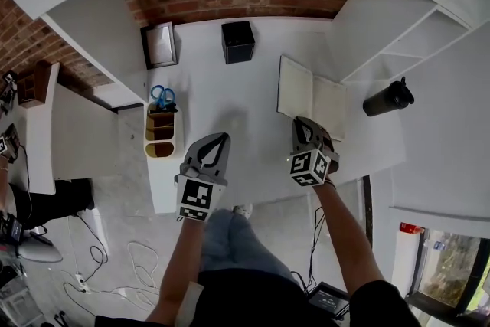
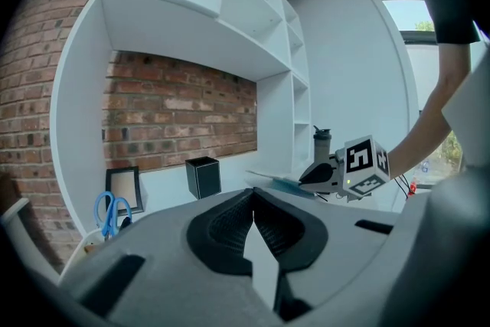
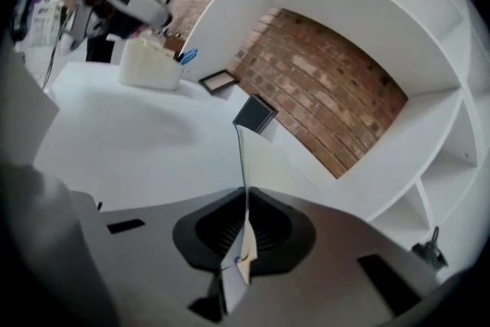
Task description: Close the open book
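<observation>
An open book (image 1: 312, 96) with pale blank pages lies on the white desk (image 1: 230, 103), right of the middle. My right gripper (image 1: 303, 125) is at the book's near edge and is shut on a cover or page. In the right gripper view that sheet (image 3: 243, 165) stands edge-on, lifted, between the closed jaws (image 3: 244, 230). My left gripper (image 1: 220, 142) hovers over the desk's front, left of the book, shut with nothing in it. From the left gripper view its jaws (image 2: 253, 215) meet, and the right gripper (image 2: 325, 174) shows beside the book (image 2: 277, 181).
A black cube box (image 1: 238, 41) and a small picture frame (image 1: 159, 44) stand at the back by the brick wall. A cream organiser with blue scissors (image 1: 161, 97) sits at the left. A black bottle (image 1: 388, 98) stands on the right shelf unit.
</observation>
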Demonstrator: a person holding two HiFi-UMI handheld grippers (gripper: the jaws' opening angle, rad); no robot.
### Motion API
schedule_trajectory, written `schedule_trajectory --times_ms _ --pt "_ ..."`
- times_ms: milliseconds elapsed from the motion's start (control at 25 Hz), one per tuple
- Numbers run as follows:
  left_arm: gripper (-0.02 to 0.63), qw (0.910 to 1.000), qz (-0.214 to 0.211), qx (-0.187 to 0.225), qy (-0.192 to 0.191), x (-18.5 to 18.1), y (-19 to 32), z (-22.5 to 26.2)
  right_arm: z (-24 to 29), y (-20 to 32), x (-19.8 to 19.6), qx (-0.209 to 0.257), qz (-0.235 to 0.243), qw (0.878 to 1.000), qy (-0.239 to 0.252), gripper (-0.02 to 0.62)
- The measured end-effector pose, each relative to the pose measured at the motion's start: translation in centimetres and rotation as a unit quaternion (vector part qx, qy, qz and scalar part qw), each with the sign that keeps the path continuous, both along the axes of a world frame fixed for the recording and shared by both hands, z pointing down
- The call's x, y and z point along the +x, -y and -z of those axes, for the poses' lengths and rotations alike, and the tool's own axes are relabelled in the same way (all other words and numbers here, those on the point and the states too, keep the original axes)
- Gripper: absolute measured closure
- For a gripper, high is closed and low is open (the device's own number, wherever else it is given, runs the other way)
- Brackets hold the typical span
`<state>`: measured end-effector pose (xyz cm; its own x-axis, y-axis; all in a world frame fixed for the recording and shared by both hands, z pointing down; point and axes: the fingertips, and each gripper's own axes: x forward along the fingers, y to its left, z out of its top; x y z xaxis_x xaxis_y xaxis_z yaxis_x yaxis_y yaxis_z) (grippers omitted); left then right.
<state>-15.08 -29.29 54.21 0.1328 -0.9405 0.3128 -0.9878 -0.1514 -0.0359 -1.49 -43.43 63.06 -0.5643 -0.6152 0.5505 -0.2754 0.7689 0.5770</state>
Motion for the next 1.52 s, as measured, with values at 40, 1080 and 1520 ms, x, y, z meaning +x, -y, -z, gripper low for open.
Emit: schedule_trajectory --times_ms 40,1080,1520 --pt "0.597 1.0000 -0.004 0.000 -0.001 0.2 0.2 0.1 0.9 0.1 0.2 -0.014 -0.013 0.999 0.034 0.584" --pt "0.597 0.9949 -0.100 -0.015 -0.005 7.1 3.7 -0.7 -3.2 4.1 18.2 -0.222 -0.421 0.783 0.401 0.548" --pt "0.597 0.9948 -0.099 -0.025 -0.007 7.1 4.3 -1.5 -5.9 4.8 19.1 -0.208 -0.441 0.834 0.259 0.490"
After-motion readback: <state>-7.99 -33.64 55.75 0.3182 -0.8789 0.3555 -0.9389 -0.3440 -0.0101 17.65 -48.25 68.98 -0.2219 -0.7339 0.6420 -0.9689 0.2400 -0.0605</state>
